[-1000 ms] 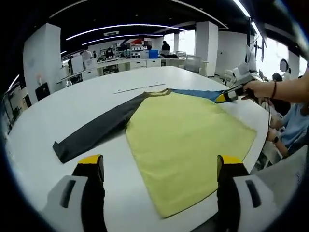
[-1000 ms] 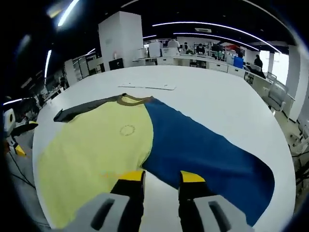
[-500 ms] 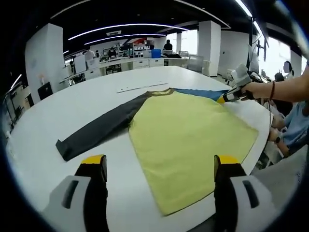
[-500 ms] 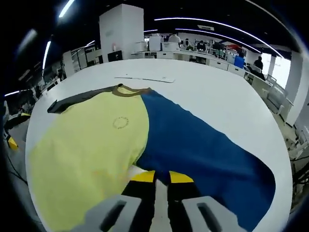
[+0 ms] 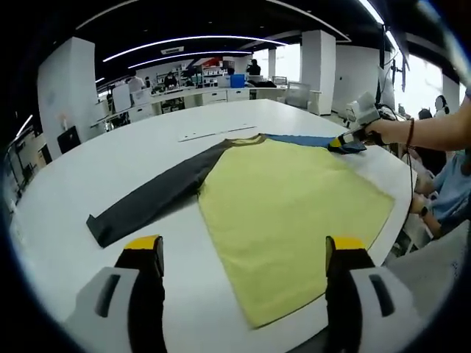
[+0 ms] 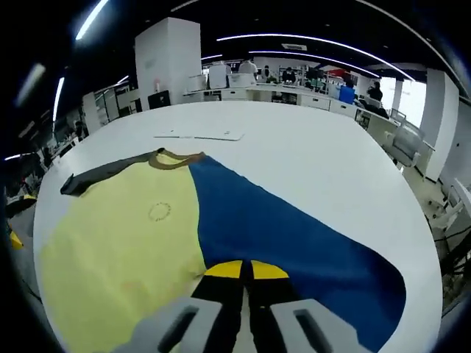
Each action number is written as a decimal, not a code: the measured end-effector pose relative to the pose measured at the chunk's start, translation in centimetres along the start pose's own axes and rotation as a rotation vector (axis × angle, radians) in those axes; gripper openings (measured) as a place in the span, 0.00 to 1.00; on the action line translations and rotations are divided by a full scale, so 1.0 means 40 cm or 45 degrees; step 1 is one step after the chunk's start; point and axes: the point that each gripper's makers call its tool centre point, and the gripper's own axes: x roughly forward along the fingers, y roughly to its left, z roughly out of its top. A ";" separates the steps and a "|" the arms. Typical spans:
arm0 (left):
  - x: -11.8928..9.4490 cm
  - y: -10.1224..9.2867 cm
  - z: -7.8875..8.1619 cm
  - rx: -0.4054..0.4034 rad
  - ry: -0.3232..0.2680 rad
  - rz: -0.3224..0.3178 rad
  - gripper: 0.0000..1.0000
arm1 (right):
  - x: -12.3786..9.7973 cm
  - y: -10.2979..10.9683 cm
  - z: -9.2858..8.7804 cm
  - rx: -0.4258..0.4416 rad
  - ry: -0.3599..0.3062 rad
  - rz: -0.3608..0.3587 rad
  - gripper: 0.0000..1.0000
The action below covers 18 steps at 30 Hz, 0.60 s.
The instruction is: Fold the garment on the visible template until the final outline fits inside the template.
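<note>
On the white counter (image 5: 88, 169) ahead of the left gripper (image 5: 243, 254), whose jaws stand wide apart and empty, lies a long-sleeved shirt (image 5: 287, 198) spread flat: yellow body between the jaws, dark grey sleeve (image 5: 154, 195) reaching out beyond the left jaw. The right gripper (image 6: 245, 271) has its jaws pressed narrow, apparently pinching the edge of the blue sleeve (image 6: 294, 228) where it meets the yellow body. A flat white template (image 6: 199, 135) lies beyond the collar.
</note>
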 end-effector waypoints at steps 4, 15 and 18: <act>-0.001 0.000 -0.002 -0.001 0.005 0.002 0.88 | 0.006 -0.004 0.004 -0.016 0.003 -0.014 0.00; -0.002 -0.001 -0.007 0.001 0.015 0.003 0.88 | -0.022 -0.023 0.004 0.097 -0.003 -0.011 0.20; 0.001 -0.007 -0.010 0.009 0.022 -0.008 0.88 | -0.057 -0.060 0.012 0.118 -0.026 -0.028 0.28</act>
